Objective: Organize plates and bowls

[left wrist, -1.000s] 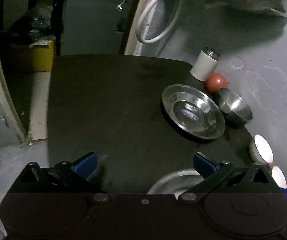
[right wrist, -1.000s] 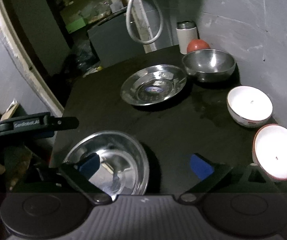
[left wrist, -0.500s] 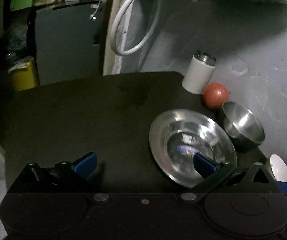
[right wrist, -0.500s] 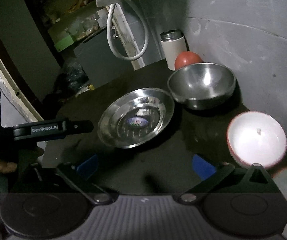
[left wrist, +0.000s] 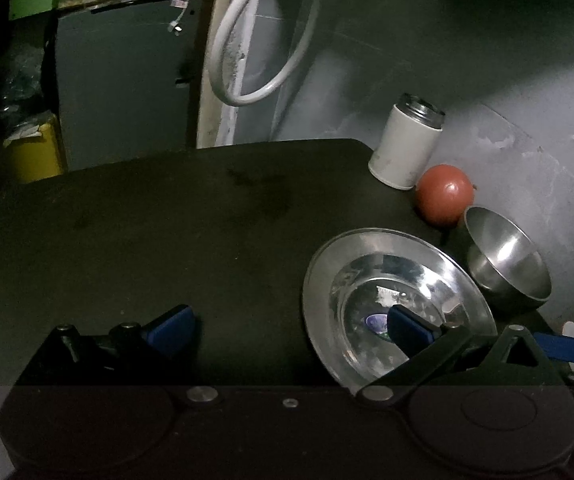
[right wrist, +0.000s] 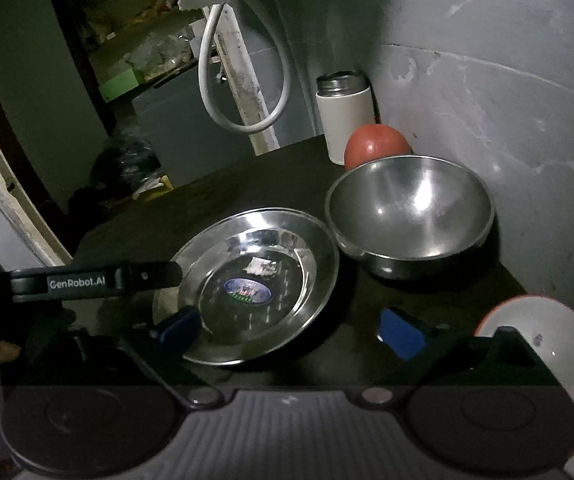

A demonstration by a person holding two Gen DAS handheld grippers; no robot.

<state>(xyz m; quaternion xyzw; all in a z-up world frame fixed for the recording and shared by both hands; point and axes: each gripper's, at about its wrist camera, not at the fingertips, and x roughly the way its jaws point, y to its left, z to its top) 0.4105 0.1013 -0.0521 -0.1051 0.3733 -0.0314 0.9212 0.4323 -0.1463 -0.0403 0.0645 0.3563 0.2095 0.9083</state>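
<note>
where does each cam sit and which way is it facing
Left wrist: on the left gripper, angled down over the black table at the steel plate; its blue-tipped fingers show.
Right wrist: on the right gripper, facing the plate and steel bowl; its fingers and the left gripper's arm show.
Shared: plate, bowl, red ball, white canister.

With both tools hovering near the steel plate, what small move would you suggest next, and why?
Probably ease the right tool forward and down until the near rim of the steel plate sits between its fingers. Its jaws, open and just narrowing, hold nothing, and the plate lies flat beside the steel bowl with one finger already over its edge.
</note>
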